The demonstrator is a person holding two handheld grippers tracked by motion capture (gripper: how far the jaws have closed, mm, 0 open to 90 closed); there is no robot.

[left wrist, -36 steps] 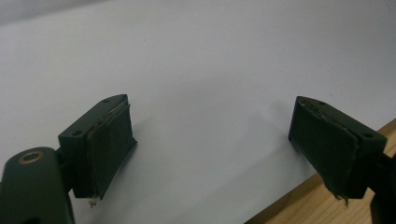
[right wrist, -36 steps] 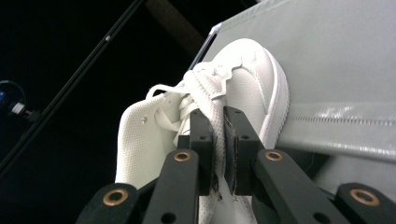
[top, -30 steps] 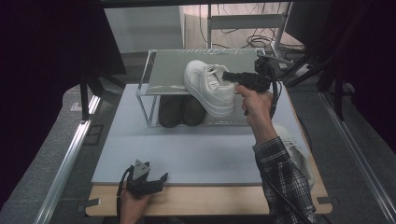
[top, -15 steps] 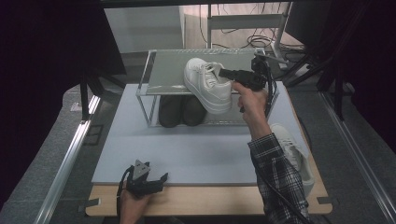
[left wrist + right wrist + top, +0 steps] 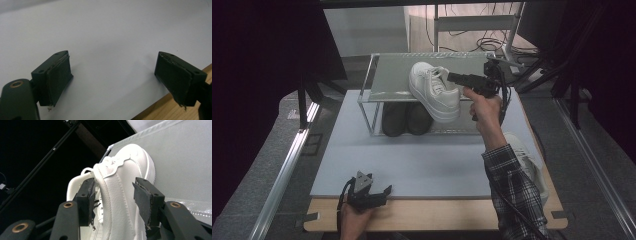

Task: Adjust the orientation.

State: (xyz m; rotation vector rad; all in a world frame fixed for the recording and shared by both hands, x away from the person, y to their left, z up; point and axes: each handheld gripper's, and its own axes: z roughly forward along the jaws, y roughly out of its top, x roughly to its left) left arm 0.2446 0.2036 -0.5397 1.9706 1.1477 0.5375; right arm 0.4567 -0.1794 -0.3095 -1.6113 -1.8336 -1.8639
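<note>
White shoe (image 5: 435, 92): set on the top shelf of the rack (image 5: 387, 80), toe toward the near edge, at the far side of the table (image 5: 422, 165). Right gripper (image 5: 455, 77): jaws are parted around the shoe's collar, one inside and one outside; whether they press it cannot be told. Dark shoes (image 5: 406, 118): kept on the lower shelf. Left gripper (image 5: 371, 194): held wide apart at the table's near edge.
</note>
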